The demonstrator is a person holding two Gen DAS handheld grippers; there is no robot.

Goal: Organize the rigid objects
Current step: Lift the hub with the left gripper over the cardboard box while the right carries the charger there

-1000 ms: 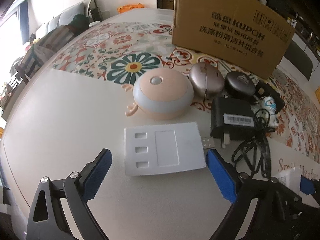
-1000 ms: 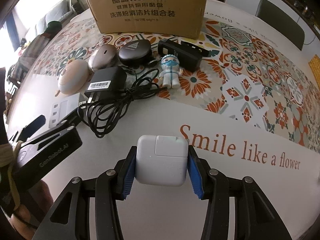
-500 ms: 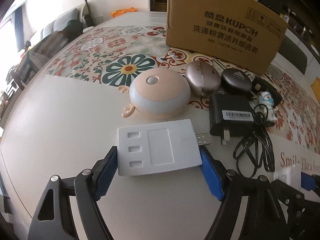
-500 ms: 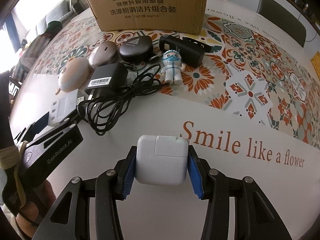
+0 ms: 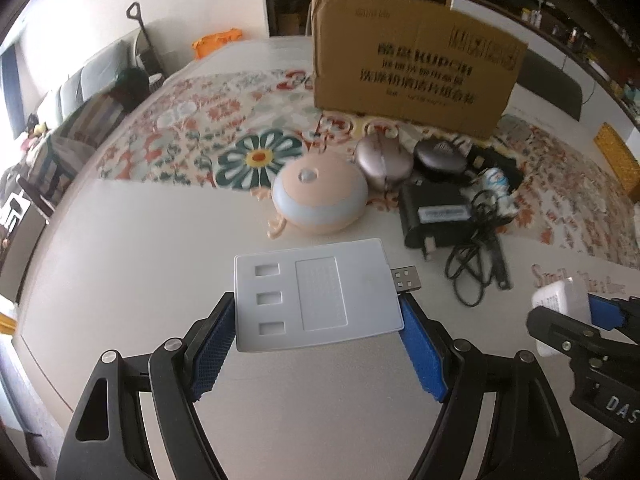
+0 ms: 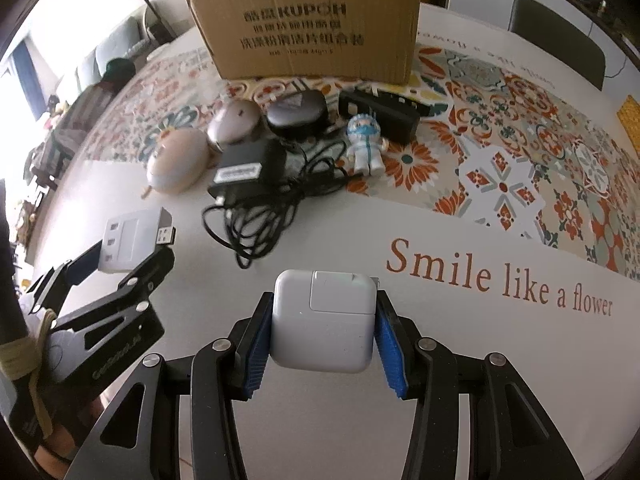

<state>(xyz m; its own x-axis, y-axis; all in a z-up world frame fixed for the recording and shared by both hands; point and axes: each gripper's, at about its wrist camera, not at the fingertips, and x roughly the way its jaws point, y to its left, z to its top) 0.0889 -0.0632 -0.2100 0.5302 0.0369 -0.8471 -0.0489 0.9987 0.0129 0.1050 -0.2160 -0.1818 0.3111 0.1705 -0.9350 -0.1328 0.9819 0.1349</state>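
My left gripper (image 5: 316,316) is shut on a flat white USB card reader (image 5: 314,294), its plug pointing right, held above the table. It also shows in the right wrist view (image 6: 128,240). My right gripper (image 6: 322,328) is shut on a white square charger block (image 6: 324,320), seen at the right edge of the left wrist view (image 5: 560,304). A cardboard box (image 6: 312,20) stands at the back of the table.
In front of the box lie a peach round case (image 5: 320,196), a bronze case (image 5: 382,156), a dark case (image 5: 440,156), a black adapter with coiled cable (image 6: 248,168), a small figurine (image 6: 364,140) and a black block (image 6: 384,110). A patterned cloth (image 6: 520,152) covers the far table.
My left gripper closed on the card reader and lifted it off the table. My right gripper kept its hold on the charger block and rose slightly.
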